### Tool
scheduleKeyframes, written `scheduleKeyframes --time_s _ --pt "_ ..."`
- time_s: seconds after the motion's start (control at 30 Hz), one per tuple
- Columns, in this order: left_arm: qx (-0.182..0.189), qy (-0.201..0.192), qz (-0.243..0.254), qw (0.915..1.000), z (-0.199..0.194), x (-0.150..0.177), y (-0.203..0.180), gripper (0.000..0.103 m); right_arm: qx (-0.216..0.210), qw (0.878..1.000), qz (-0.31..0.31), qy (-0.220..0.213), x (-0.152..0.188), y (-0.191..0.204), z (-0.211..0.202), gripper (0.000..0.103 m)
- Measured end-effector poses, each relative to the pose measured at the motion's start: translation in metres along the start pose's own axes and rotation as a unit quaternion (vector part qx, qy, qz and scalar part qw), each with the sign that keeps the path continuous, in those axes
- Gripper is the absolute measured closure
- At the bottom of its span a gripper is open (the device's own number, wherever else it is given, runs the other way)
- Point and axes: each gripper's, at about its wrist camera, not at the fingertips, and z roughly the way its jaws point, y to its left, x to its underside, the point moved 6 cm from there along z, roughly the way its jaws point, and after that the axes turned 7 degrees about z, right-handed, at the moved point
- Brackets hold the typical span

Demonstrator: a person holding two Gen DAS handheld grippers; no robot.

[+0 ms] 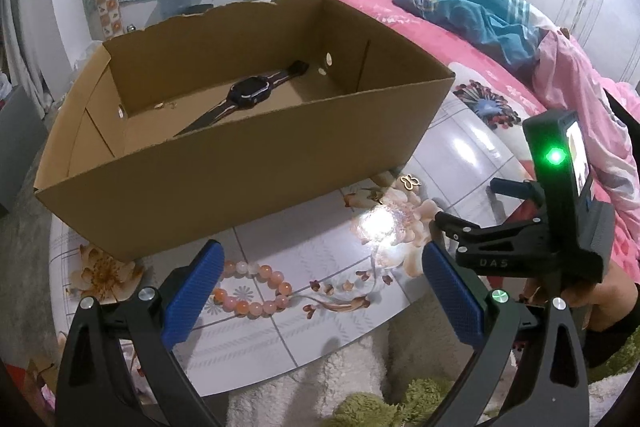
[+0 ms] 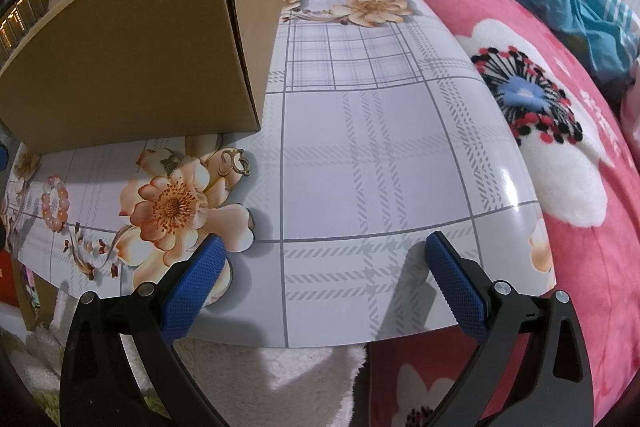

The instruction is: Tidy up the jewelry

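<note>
An open cardboard box (image 1: 224,163) stands on the flowered table (image 1: 320,259) and holds a black watch (image 1: 250,91). A pink bead bracelet (image 1: 256,287) lies on the table in front of the box, just ahead of my open, empty left gripper (image 1: 320,287). A gold butterfly-shaped piece (image 1: 411,182) lies near the box's right corner. In the right wrist view the box (image 2: 140,67) is at the upper left, the butterfly piece (image 2: 234,163) below its corner, the bracelet (image 2: 56,203) at far left. My right gripper (image 2: 324,279) is open and empty over the table's near edge.
A bed with a pink flowered blanket (image 2: 540,147) and blue bedding (image 1: 472,11) runs along the table's right side. White and green fluffy rugs (image 1: 340,387) lie below the table's front edge. The right gripper's body (image 1: 560,219) is seen at right in the left wrist view.
</note>
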Motion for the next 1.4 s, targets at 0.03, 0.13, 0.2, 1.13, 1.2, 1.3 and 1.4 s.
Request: scheduleKeyframes --time_s 0.03,0.13,0.2,1.13,1.2,1.3,1.4 --pt "0.000 -0.001 0.000 1.0000 -0.001 0.000 0.000 0.006 0.000 1.000 0.000 -0.001 0.000 0.000 0.000 0.008" --pt "-0.004 0.002 0.001 1.0000 -0.002 0.002 0.001 0.006 -0.001 1.000 0.000 0.000 0.000 0.000 0.000 0.008" --pt "0.000 0.000 0.001 1.0000 -0.004 0.003 0.001 0.006 -0.001 1.000 -0.001 -0.002 0.000 0.000 0.000 0.008" --pt "-0.057 -0.022 0.104 0.9927 0.016 0.001 -0.010 0.006 -0.038 0.997 -0.006 -0.070 0.005 0.010 -0.028 0.021" --pt "-0.042 -0.019 0.122 0.9915 0.021 0.003 -0.018 0.006 -0.053 0.996 0.007 -0.073 0.005 0.007 -0.031 0.024" --pt "-0.015 -0.019 0.137 0.9903 0.026 0.007 -0.028 0.006 -0.077 0.994 0.022 -0.080 0.002 0.004 -0.035 0.027" --pt "0.044 -0.021 0.133 0.9899 0.027 0.008 -0.038 0.006 -0.089 0.992 0.028 -0.084 -0.001 0.004 -0.036 0.027"
